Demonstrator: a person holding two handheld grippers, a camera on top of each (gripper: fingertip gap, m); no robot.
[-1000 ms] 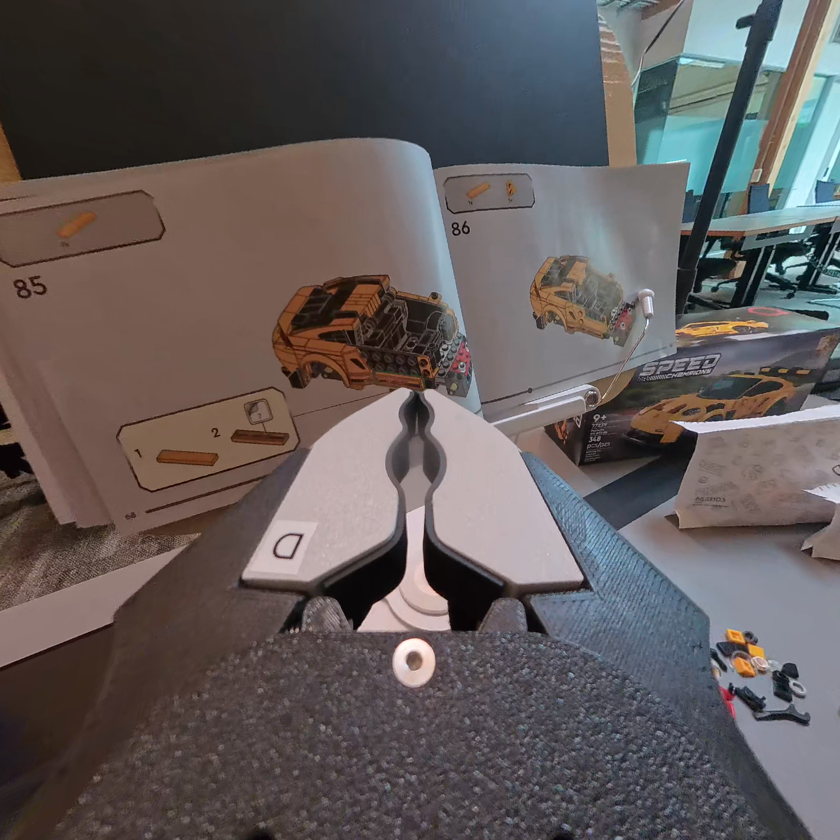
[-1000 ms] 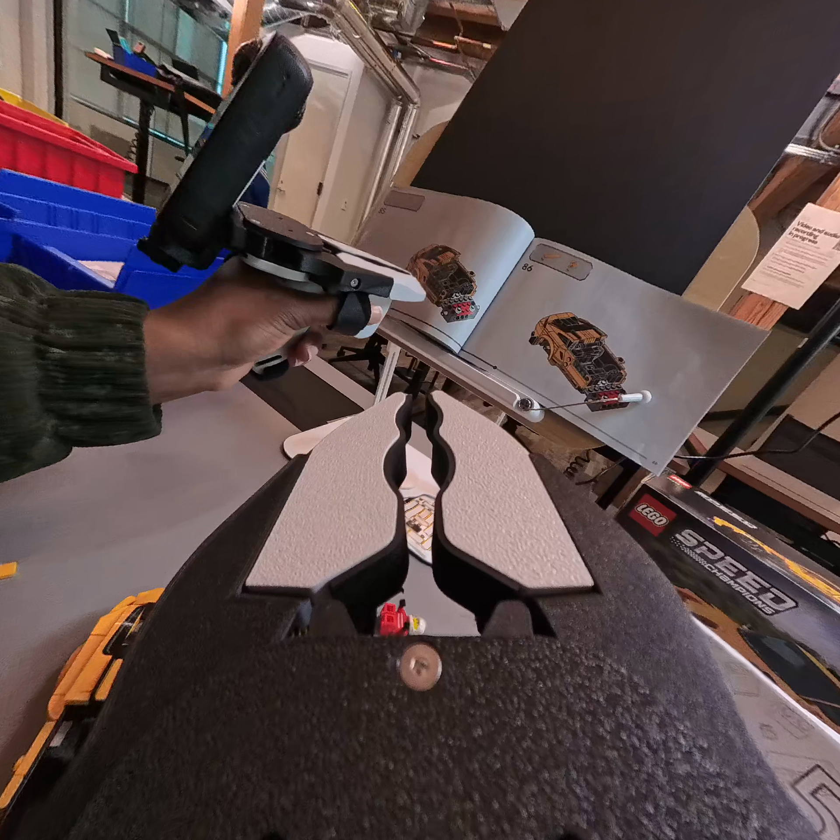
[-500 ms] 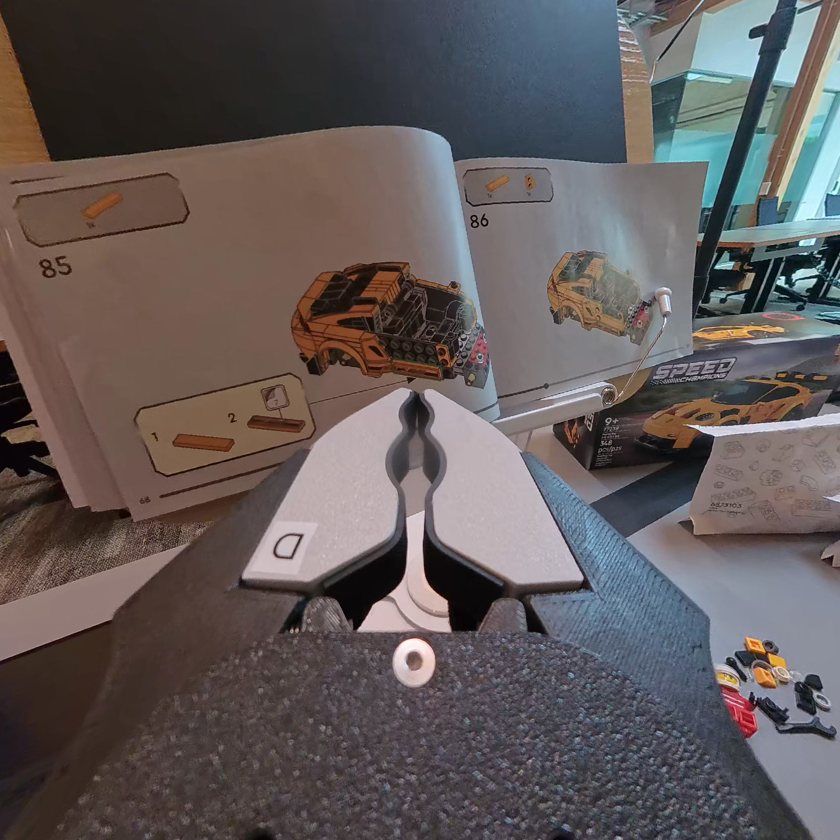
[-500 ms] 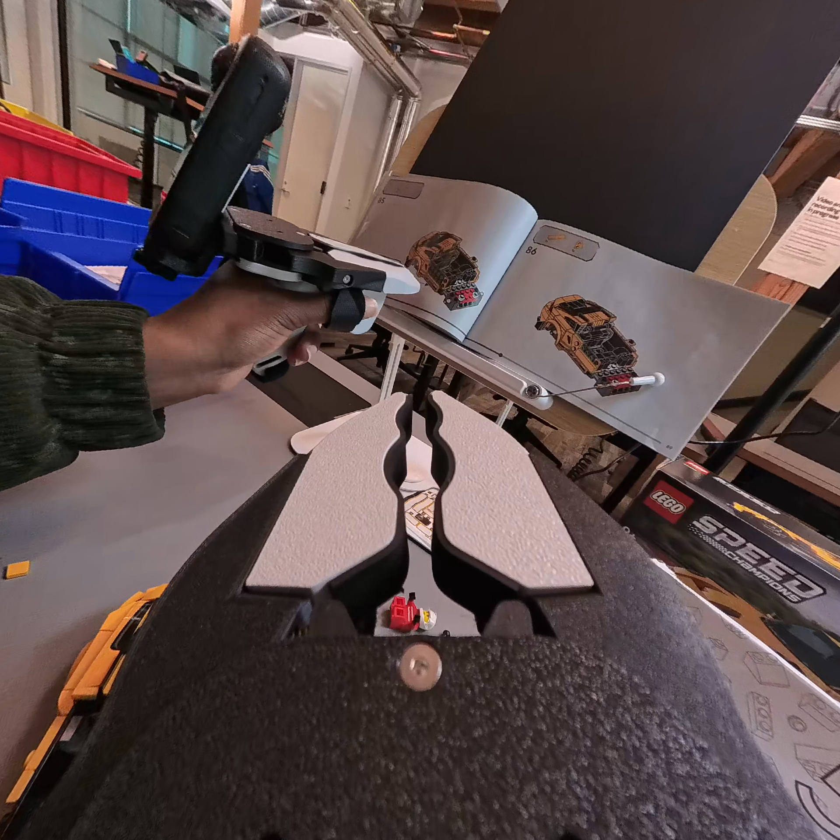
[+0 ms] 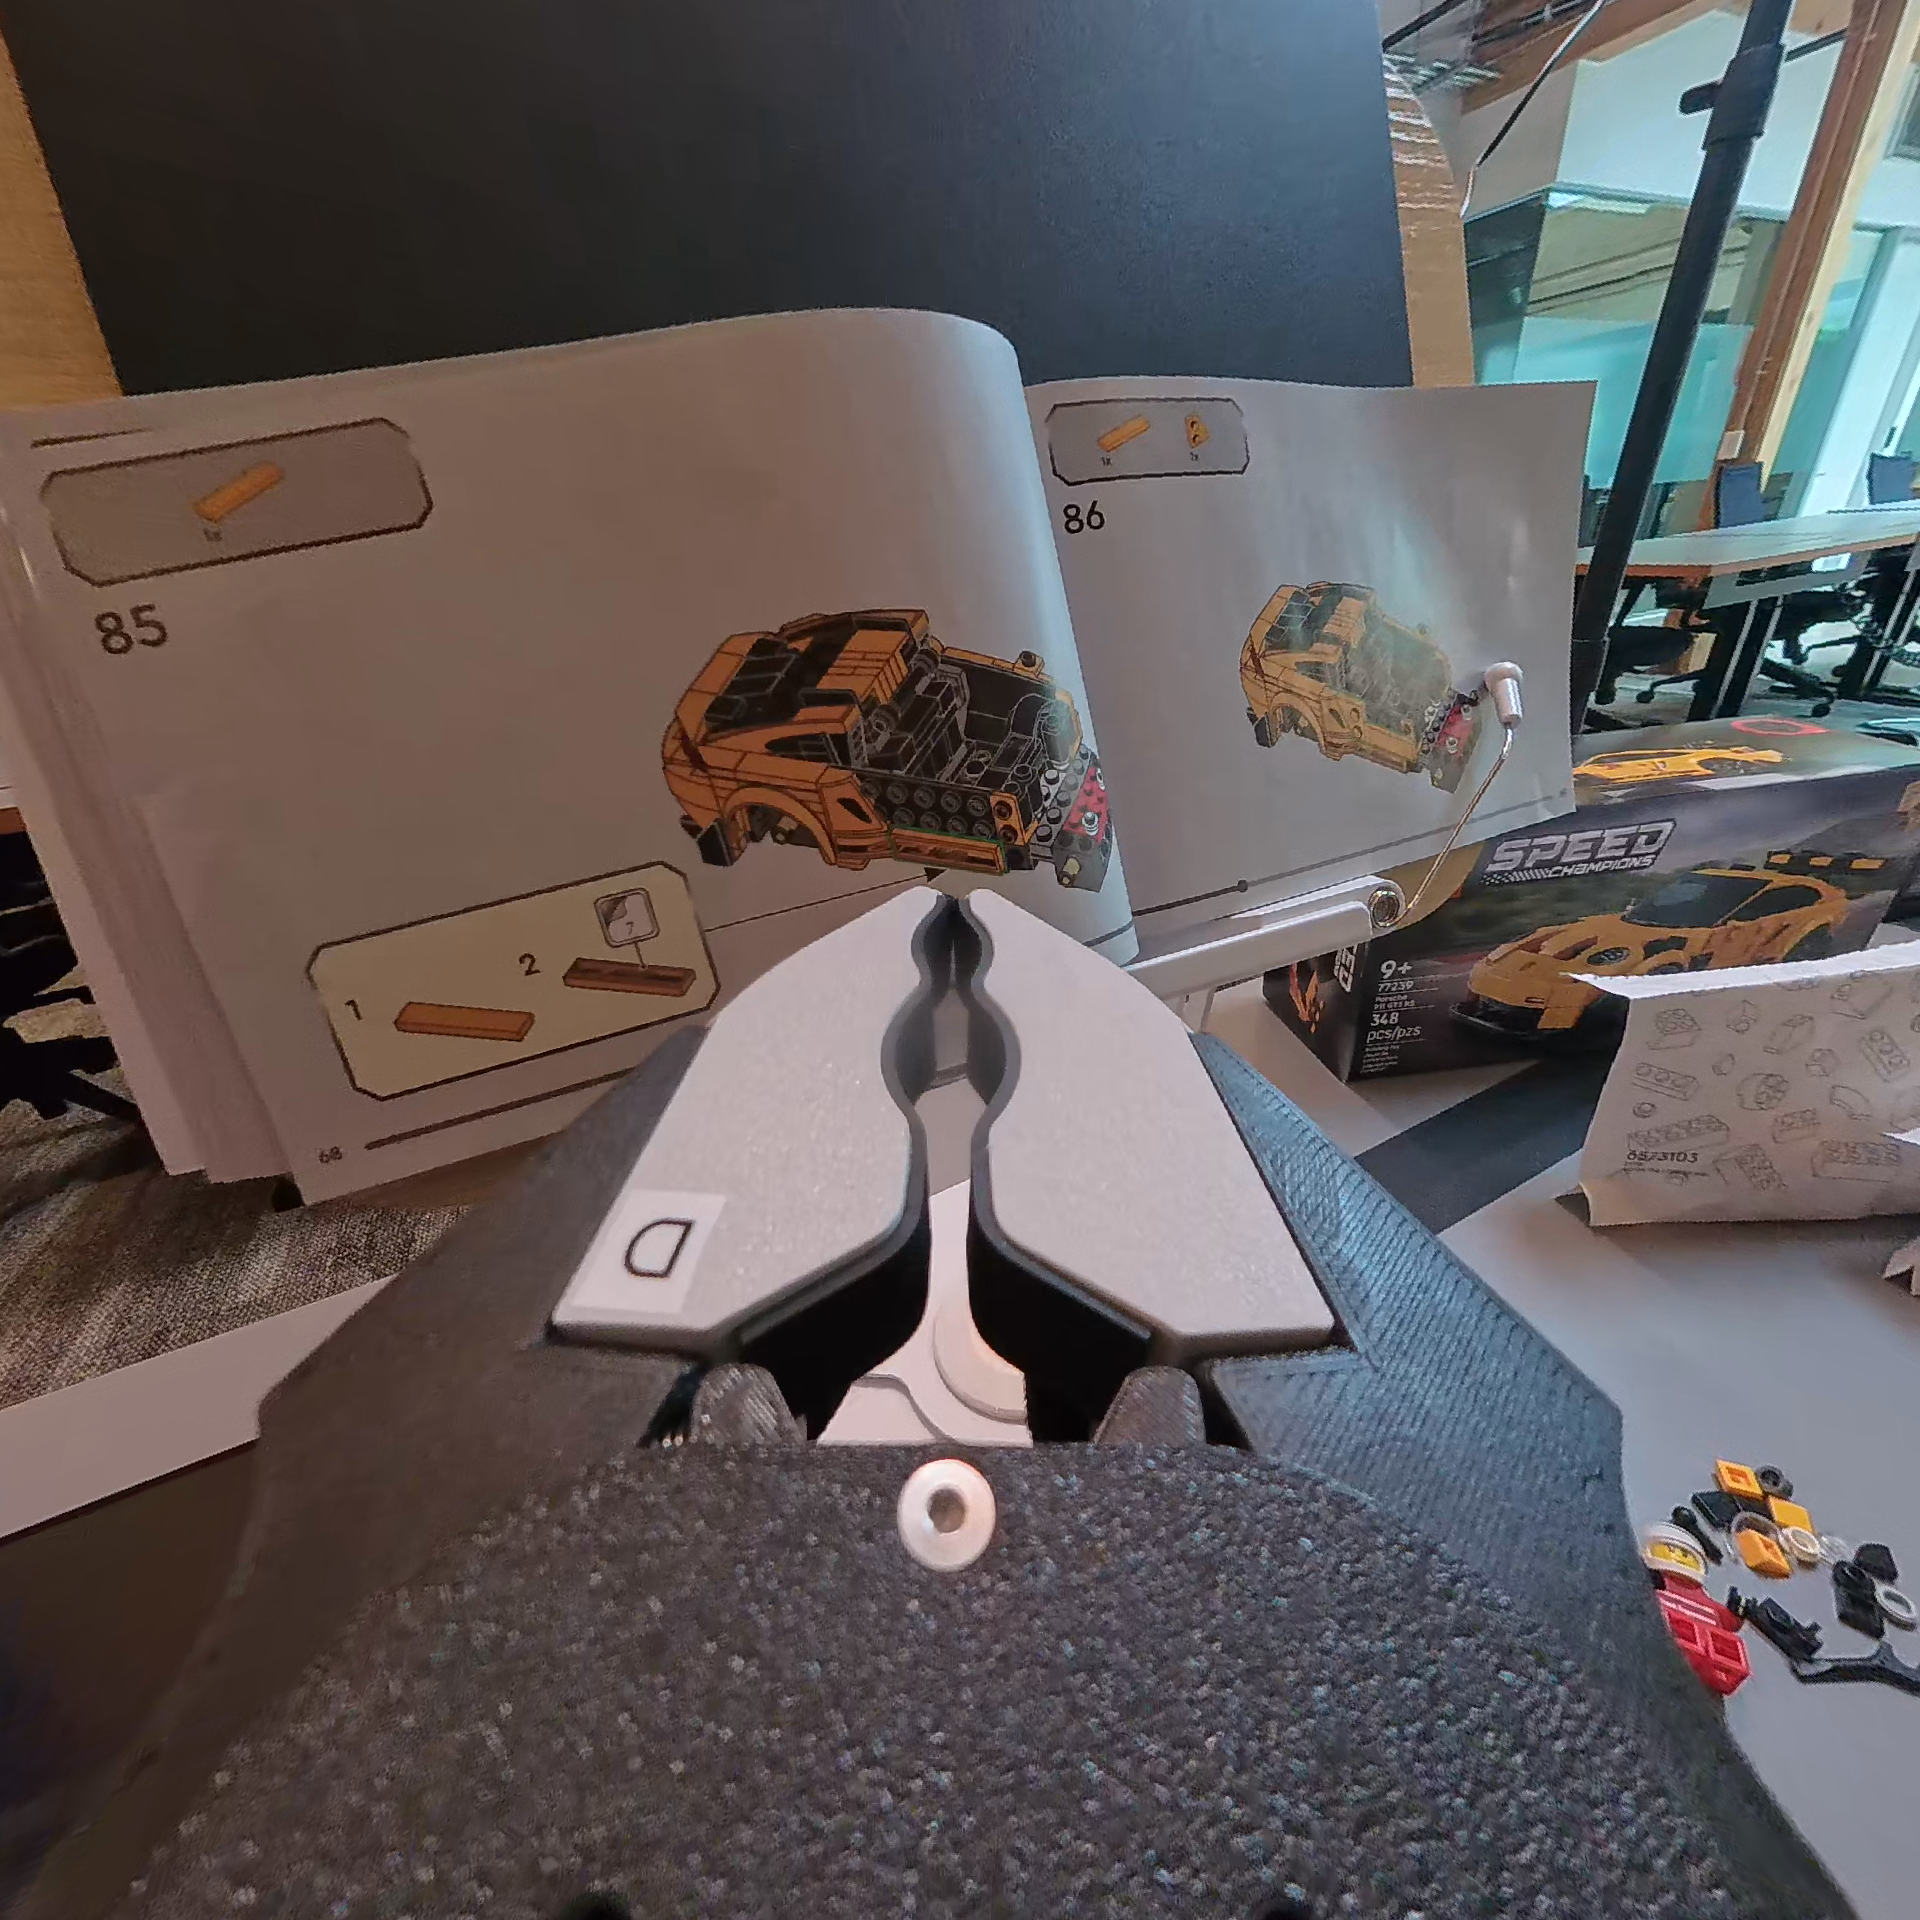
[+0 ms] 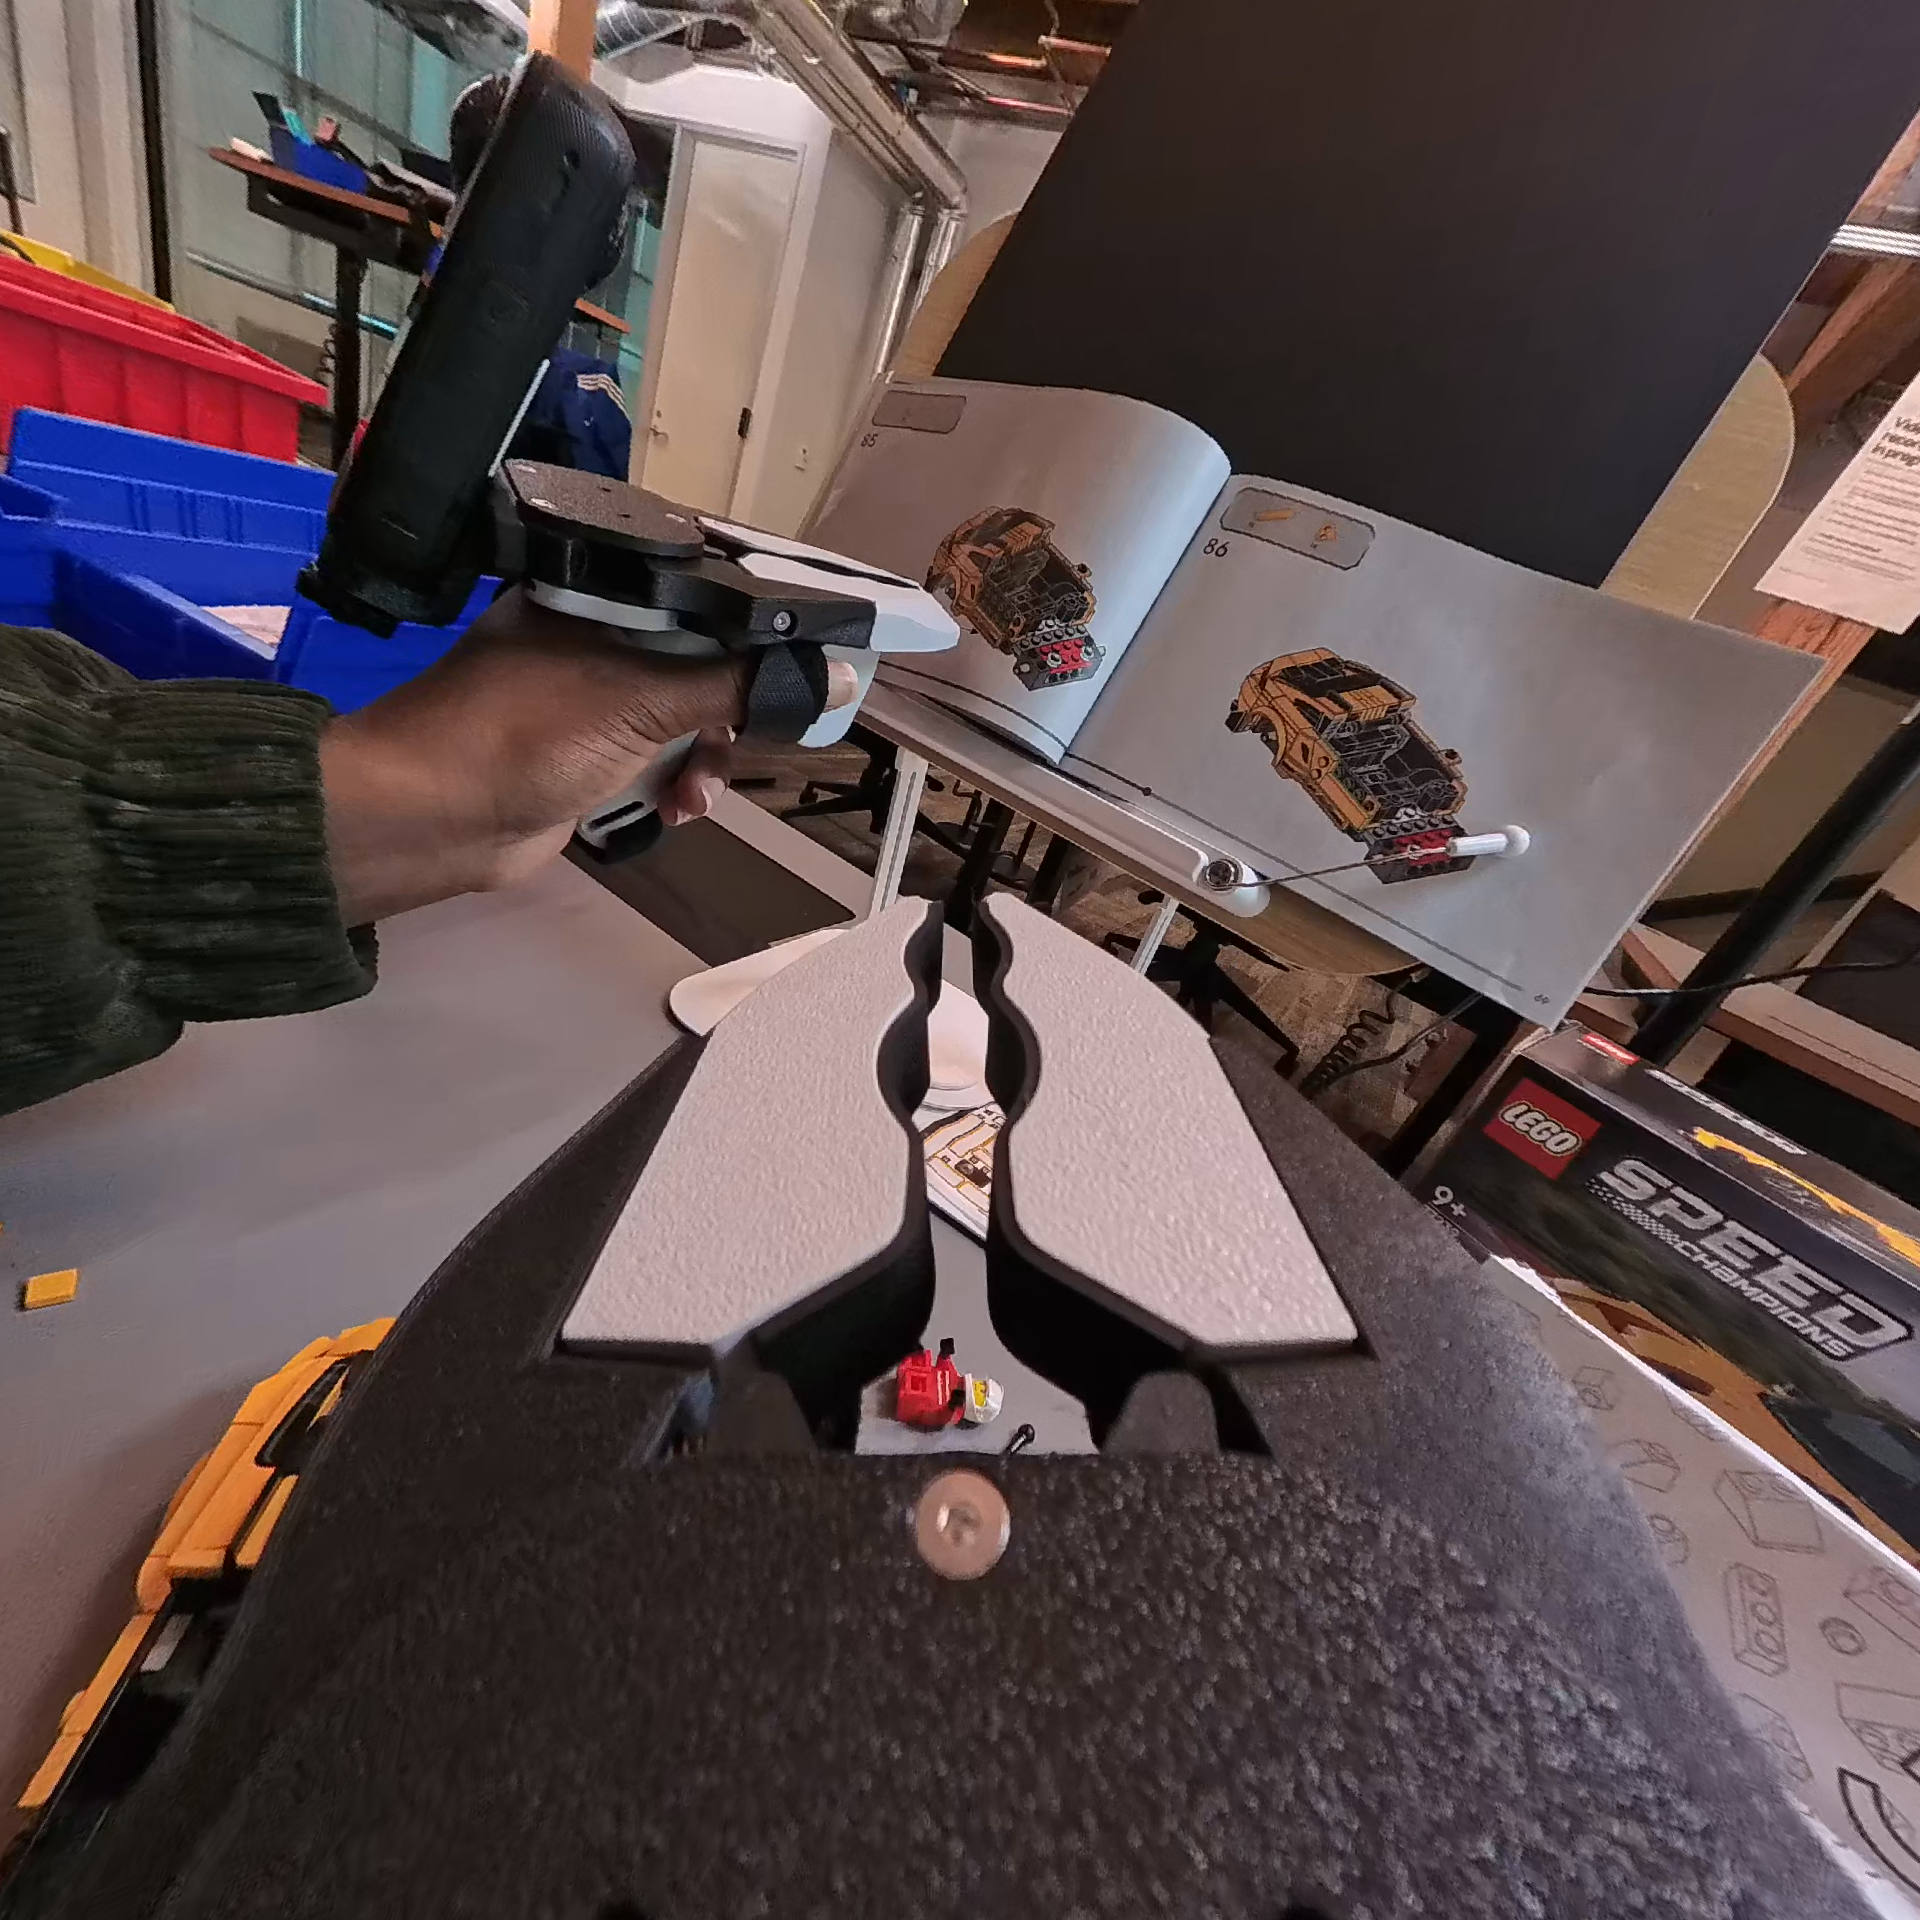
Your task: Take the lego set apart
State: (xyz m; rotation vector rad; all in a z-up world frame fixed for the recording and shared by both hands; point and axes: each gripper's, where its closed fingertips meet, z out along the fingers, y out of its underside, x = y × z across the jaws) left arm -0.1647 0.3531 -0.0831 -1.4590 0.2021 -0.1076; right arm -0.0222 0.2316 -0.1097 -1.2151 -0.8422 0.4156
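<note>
The yellow lego car (image 6: 208,1507) lies on the grey table at the lower left of the right wrist view, mostly hidden behind my right gripper's body. My right gripper (image 6: 961,920) hovers above the table, all but shut with a thin slit and nothing in it. A red minifigure (image 6: 940,1392) shows through its gap. My left gripper (image 5: 954,914) is shut and empty, held up in front of the open instruction booklet (image 5: 623,675). A hand holds it in the right wrist view (image 6: 914,634). Loose small pieces (image 5: 1787,1548) and the minifigure (image 5: 1694,1600) lie to its lower right.
The booklet rests on a white stand (image 6: 1226,873) at the table's back. The set's box (image 5: 1621,935) and a white paper bag (image 5: 1766,1101) stand at the right. A yellow tile (image 6: 49,1290) lies alone on the table. Blue and red bins (image 6: 156,499) are beyond the left edge. There is about 20 cm between the tips of the two grippers. The yellow lego car (image 6: 208,1507) lies some 15 cm from my right tips, 30 cm from my left tips. Measured from the fingertips, the red minifigure (image 6: 940,1392) is 15 cm or so from the right gripper and 25 cm from the left. It is also in sight in the left wrist view (image 5: 1718,1610).
Both views have shifted slightly: the booklet sits further right in the left wrist view, and the loose pieces and minifigure have come more into view. Both grippers stay as they were, empty.
</note>
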